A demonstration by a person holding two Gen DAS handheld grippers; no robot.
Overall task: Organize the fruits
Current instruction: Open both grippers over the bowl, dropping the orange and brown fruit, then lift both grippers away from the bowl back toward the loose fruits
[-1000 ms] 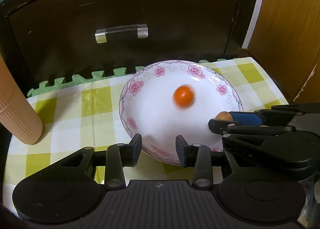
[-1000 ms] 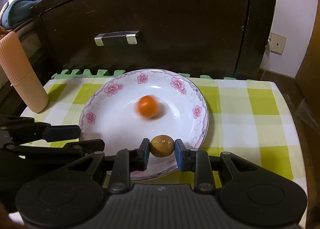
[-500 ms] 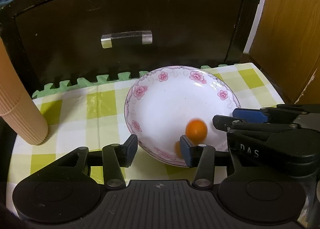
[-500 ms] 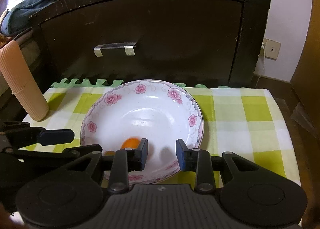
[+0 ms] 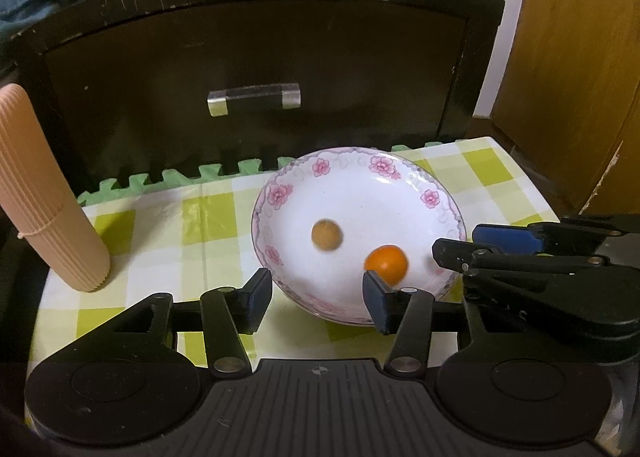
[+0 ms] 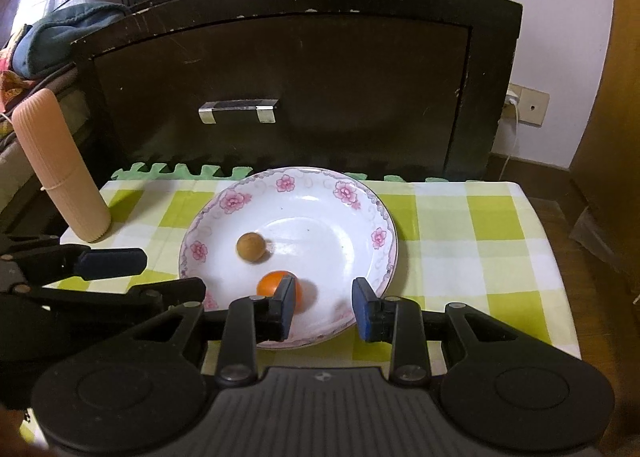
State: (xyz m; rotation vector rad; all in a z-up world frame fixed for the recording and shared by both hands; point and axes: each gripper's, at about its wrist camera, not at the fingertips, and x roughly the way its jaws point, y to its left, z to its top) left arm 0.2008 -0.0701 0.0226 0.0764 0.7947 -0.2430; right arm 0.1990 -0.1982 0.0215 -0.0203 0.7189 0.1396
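On the counter (image 6: 500,217), covered with a green-and-white checked cloth (image 5: 168,225), we see a white plate (image 6: 352,217) with pink flowers round its rim, and both fruits lie inside it. The brown fruit (image 6: 251,247) sits left of the plate's middle, a little blurred in the left wrist view (image 5: 327,235), and the orange fruit (image 6: 272,283) lies nearer to us, close to the front rim and apart from the brown one. In our right wrist view, the right claw (image 6: 324,311) is spread wide with nothing between its blue-padded fingers (image 6: 366,315); its left finger stands in front of the orange fruit and hides part of it, but we cannot tell whether they touch. Our left claw (image 5: 318,299) is likewise wide open and holds nothing, its tips hovering over the near rim of the plate, with the orange fruit (image 5: 386,265) just past its right finger (image 5: 376,307). From the left wrist view, the right claw (image 5: 496,245) reaches in from the right side beside the plate. A ribbed peach-coloured cylinder (image 6: 60,169) stands tilted at the counter's left edge, well apart from the plate. Behind the counter rises a dark wooden cabinet (image 6: 320,77) with a metal handle (image 6: 238,111), and a strip of green foam matting (image 5: 180,177) shows along the cloth's far edge.
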